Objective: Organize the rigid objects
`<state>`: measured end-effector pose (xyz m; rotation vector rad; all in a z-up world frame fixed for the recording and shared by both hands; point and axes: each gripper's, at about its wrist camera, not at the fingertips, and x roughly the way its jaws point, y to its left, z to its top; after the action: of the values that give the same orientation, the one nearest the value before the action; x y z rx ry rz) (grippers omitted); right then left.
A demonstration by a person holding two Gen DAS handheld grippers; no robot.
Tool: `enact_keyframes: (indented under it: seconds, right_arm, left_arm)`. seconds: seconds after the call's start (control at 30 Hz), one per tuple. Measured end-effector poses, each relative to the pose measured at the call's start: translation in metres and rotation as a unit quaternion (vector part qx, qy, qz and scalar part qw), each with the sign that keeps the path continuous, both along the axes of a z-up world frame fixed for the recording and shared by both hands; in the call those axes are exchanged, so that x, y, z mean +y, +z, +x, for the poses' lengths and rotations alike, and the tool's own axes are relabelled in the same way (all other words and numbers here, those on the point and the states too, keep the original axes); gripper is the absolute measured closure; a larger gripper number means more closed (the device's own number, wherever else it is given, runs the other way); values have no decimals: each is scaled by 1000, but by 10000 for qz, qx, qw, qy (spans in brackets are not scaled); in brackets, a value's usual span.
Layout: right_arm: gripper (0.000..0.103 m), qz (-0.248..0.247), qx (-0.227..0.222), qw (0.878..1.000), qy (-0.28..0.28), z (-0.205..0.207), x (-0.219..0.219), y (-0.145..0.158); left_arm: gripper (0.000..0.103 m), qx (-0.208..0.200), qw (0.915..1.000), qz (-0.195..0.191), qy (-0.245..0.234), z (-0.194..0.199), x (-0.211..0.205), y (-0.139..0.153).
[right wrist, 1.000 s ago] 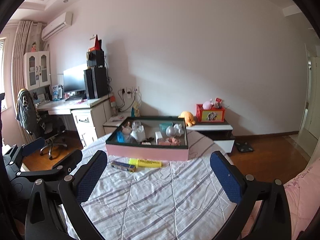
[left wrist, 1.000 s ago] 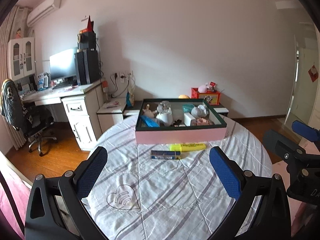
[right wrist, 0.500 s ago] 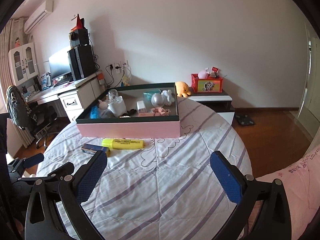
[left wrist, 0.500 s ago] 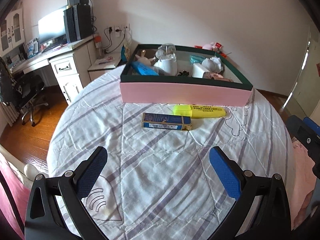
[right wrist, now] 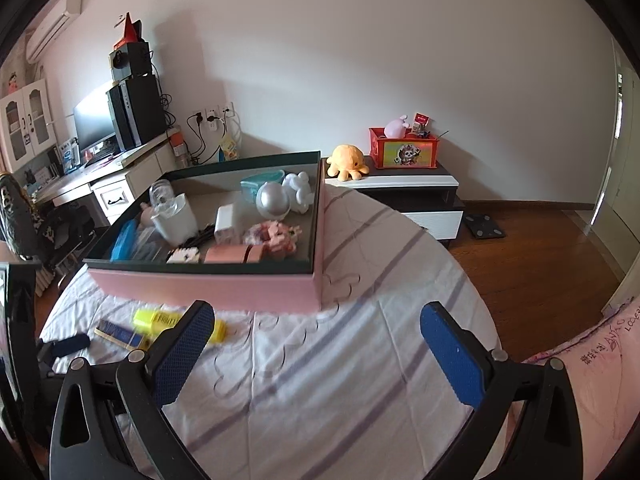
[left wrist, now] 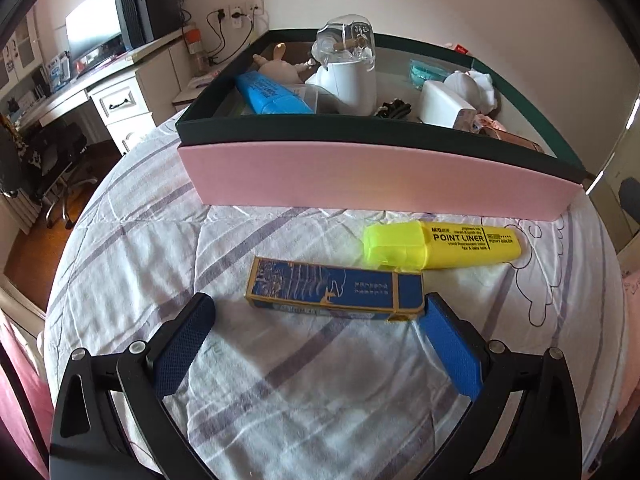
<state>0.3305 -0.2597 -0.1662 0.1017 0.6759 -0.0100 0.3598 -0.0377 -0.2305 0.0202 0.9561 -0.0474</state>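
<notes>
Left gripper (left wrist: 318, 318) low over desk (left wrist: 320, 400), fingers apart, blue box (left wrist: 334, 290) at 12 o'clock (right pad beside box end). Right gripper (right wrist: 316, 326) higher, fingers apart, empty.

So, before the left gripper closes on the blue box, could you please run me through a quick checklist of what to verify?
1. Left gripper open wide enough for the blue box: ok, jaws spread wider than the box is long.
2. Box between the jaws: not ok, it lies just ahead of the tips, the right tip near its right end.
3. Yellow highlighter clear of the grasp: cannot tell, its cap sits right against the box's far edge.
4. Pink tray has room: ok, bare floor shows along its left side.
5. Right gripper out of the way: ok, open, holding nothing, off to the side.
</notes>
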Motion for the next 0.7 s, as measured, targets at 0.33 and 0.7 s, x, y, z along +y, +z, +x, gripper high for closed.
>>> enact_keyframes:
  seconds: [0.33, 0.7]
  right_arm:
    - [0, -251, 486, 9985, -72, 77, -4, -11]
    - [85, -11, 1432, 9890, 384, 131, -9, -42]
  left_arm:
    - [19, -134, 9999, 84, 50, 14, 12, 1]
    - [19, -232, 9996, -88, 136, 5, 53, 6]
